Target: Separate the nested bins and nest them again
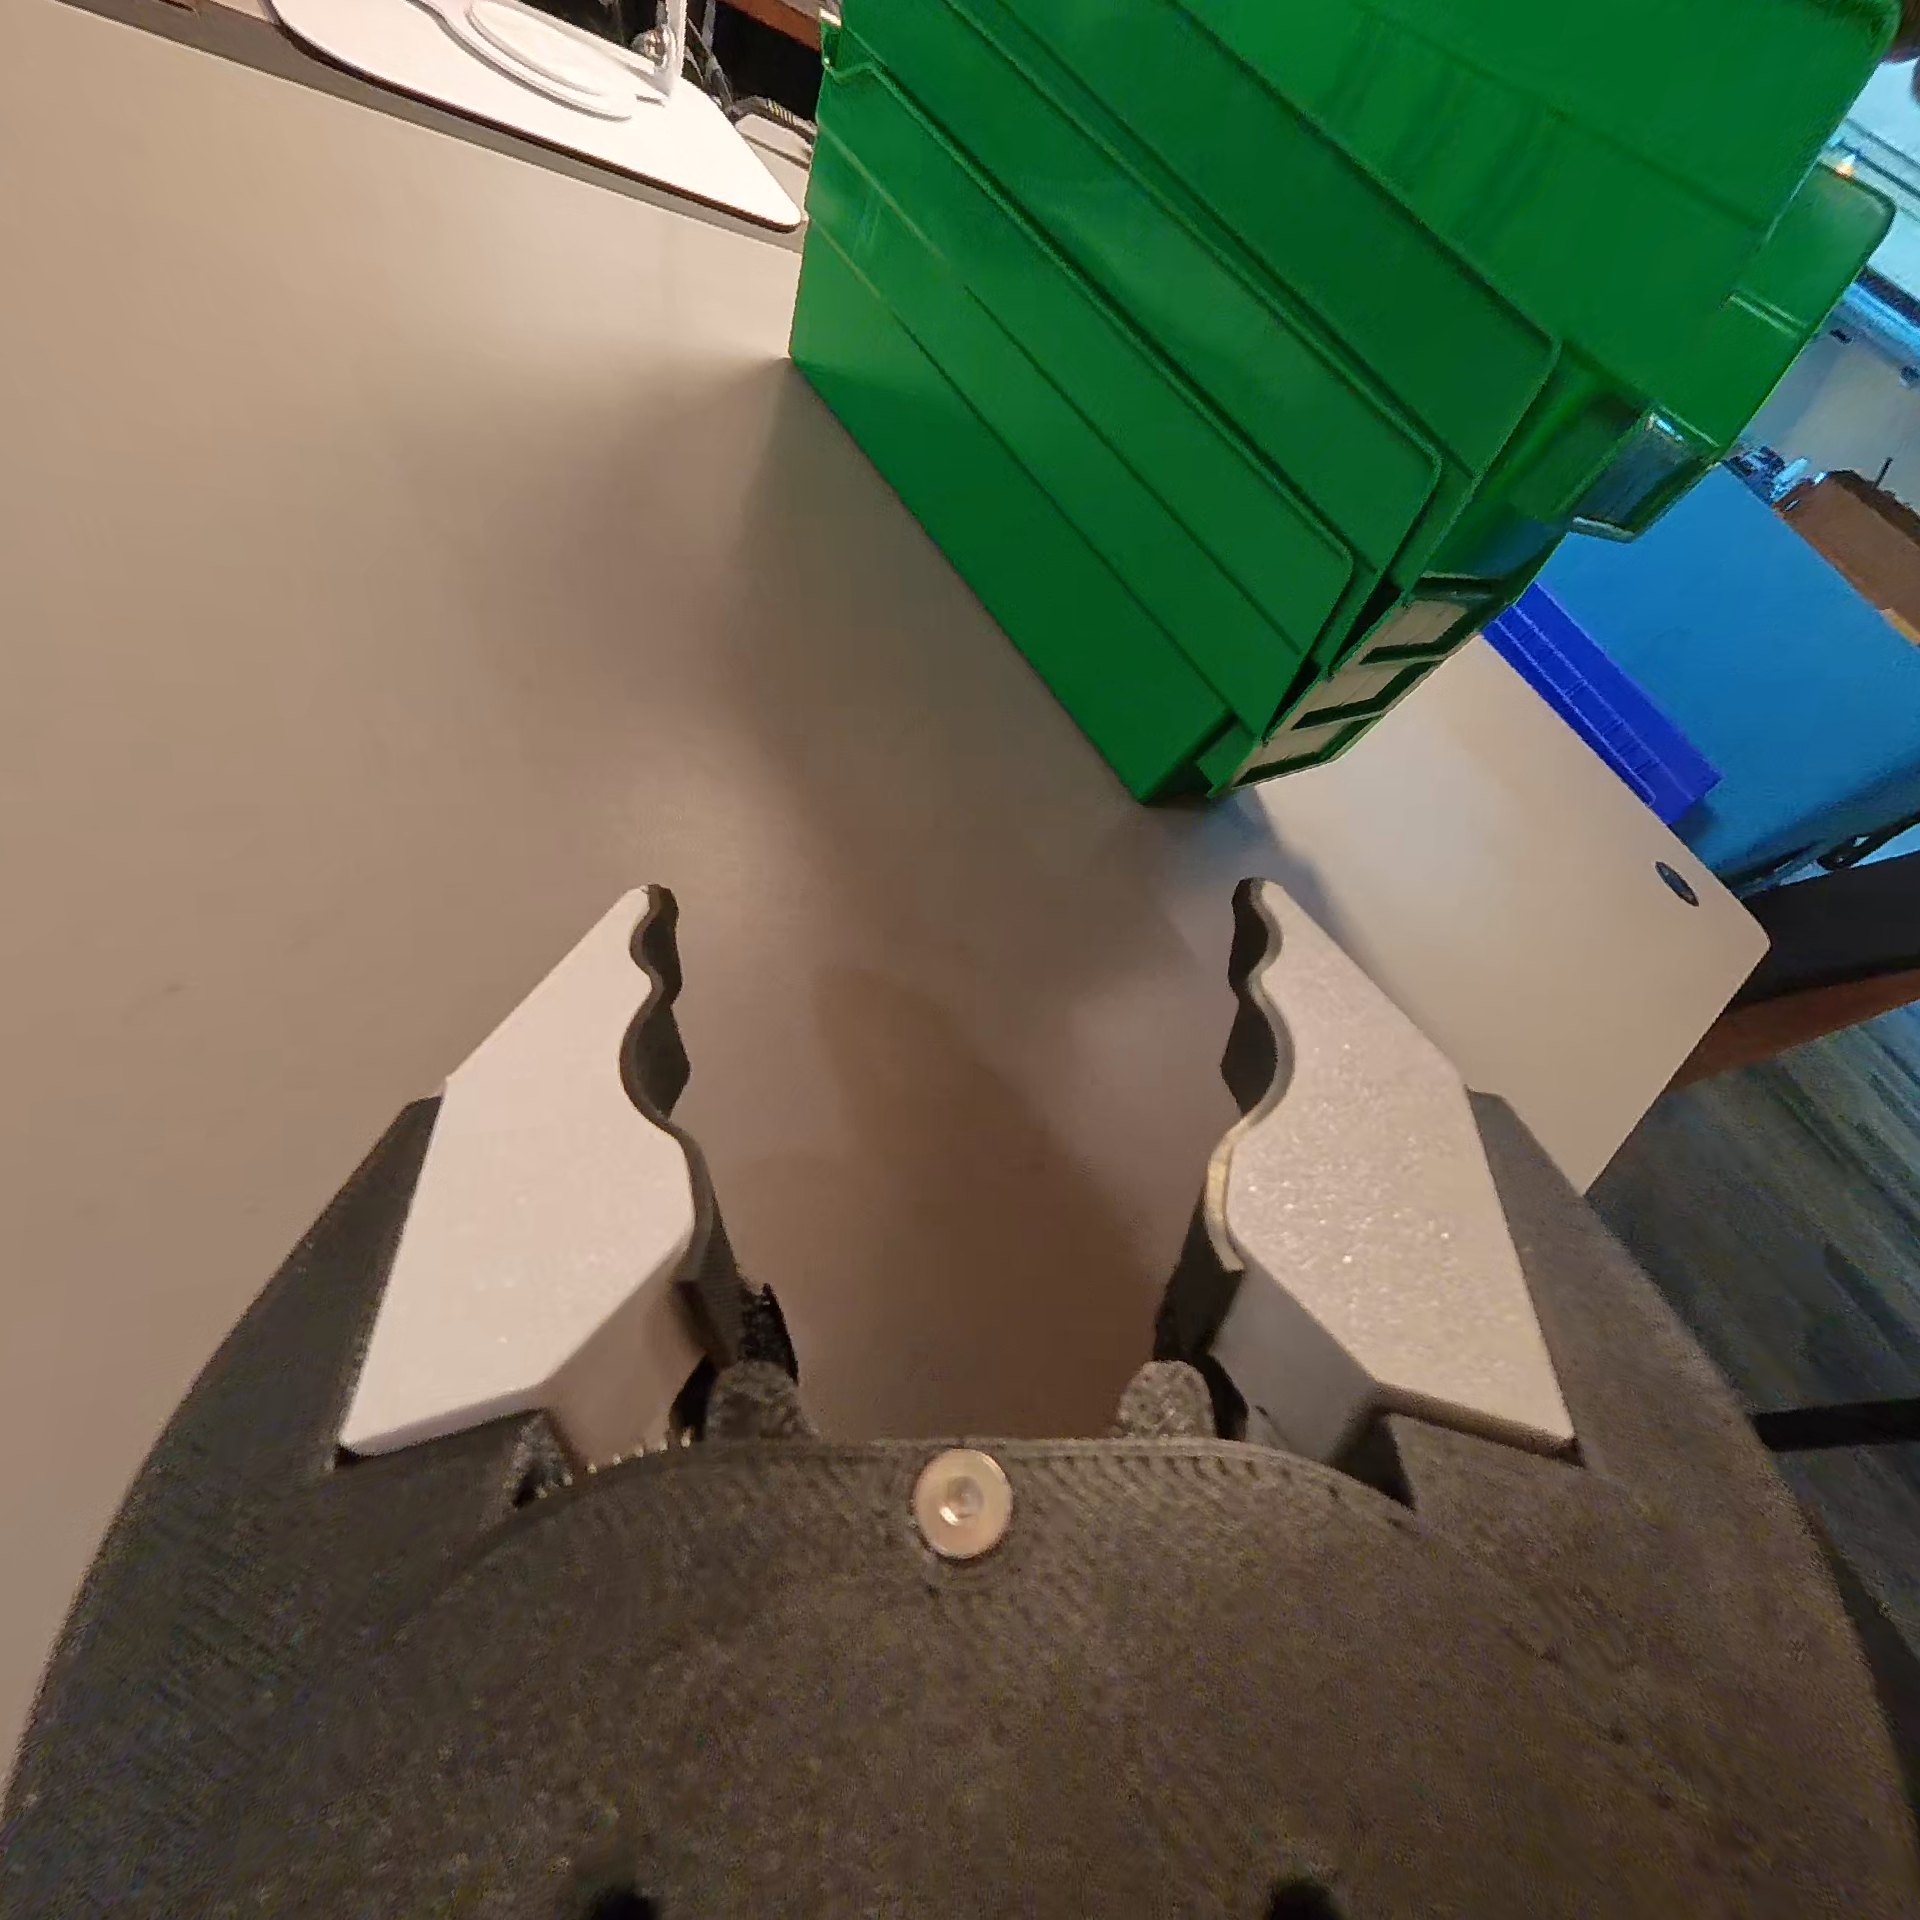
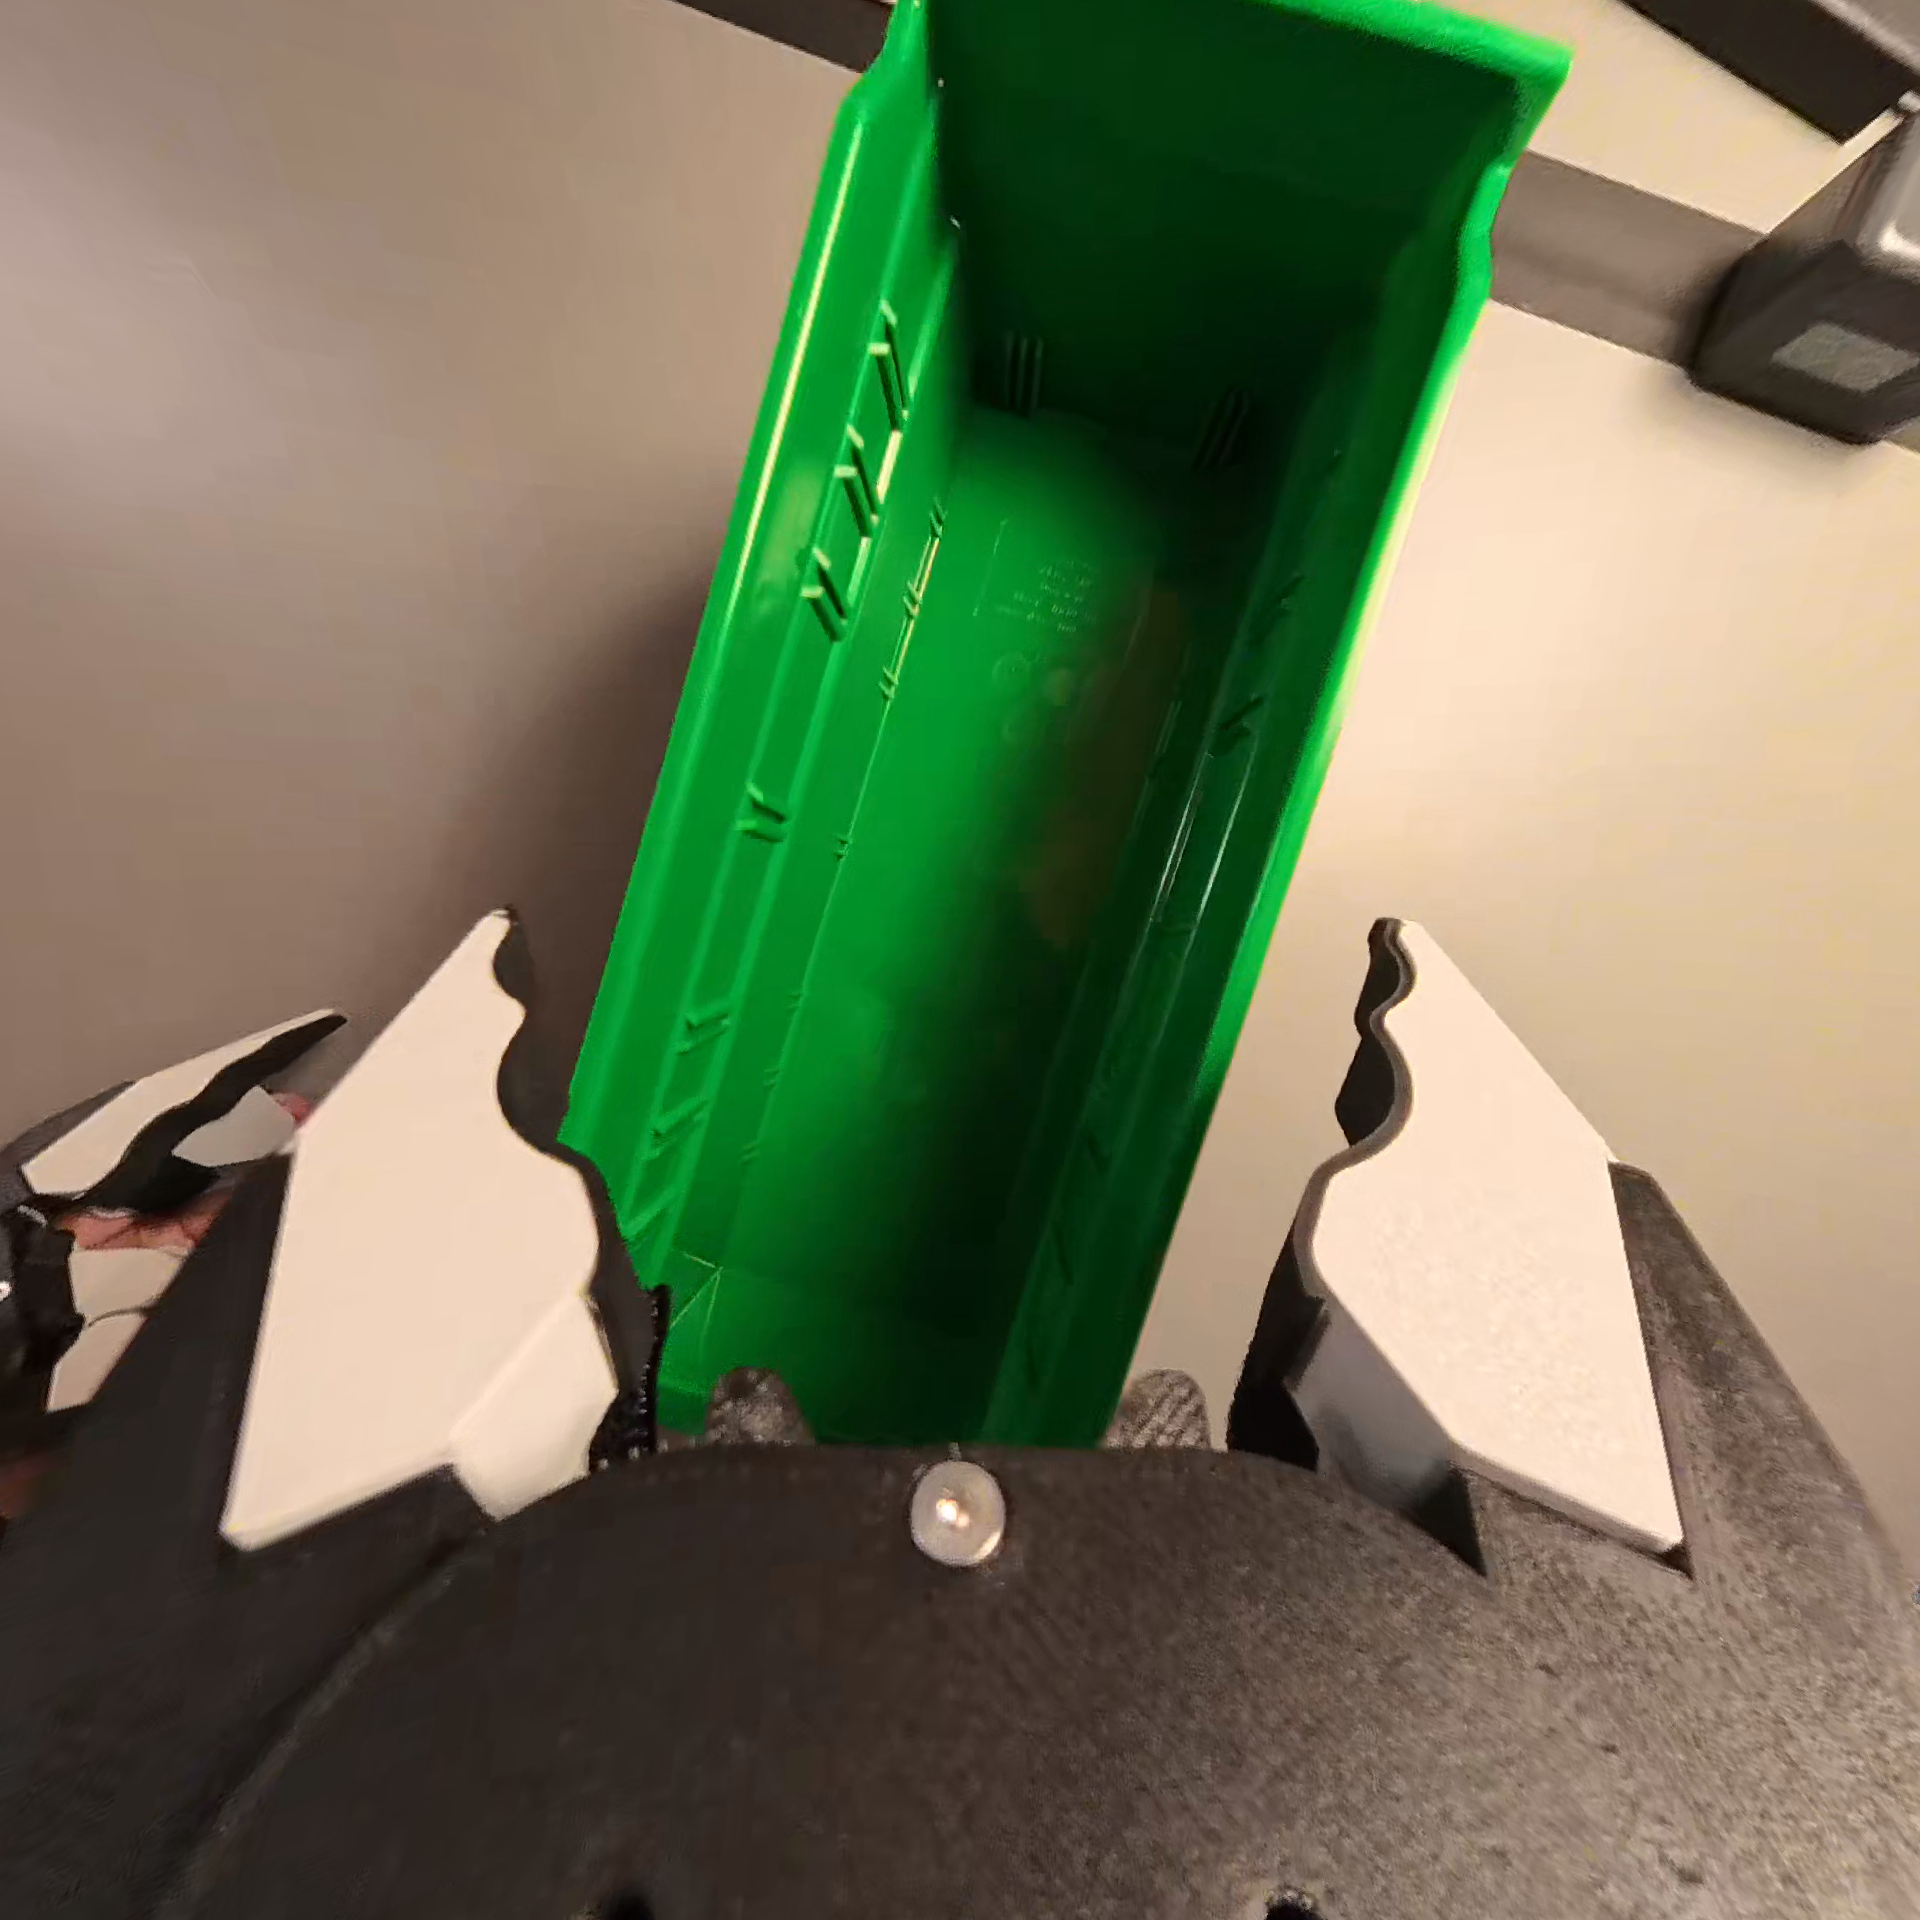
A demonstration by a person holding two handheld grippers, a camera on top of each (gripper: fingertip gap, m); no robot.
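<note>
A stack of nested green bins stands on the grey table, ahead and to the right of my left gripper. The left gripper is open and empty, low over bare table. In the right wrist view I look down into the top green bin, which lies between the wide-apart fingers of my right gripper. Its left side is close against the left finger. A clear gap separates its right side from the right finger, so the pads do not press on it. The left gripper shows at the far left of that view.
A white board lies at the table's far left. A blue bin sits beyond the table's right edge, with floor below. A dark block sits on a rail at the right wrist view's top right.
</note>
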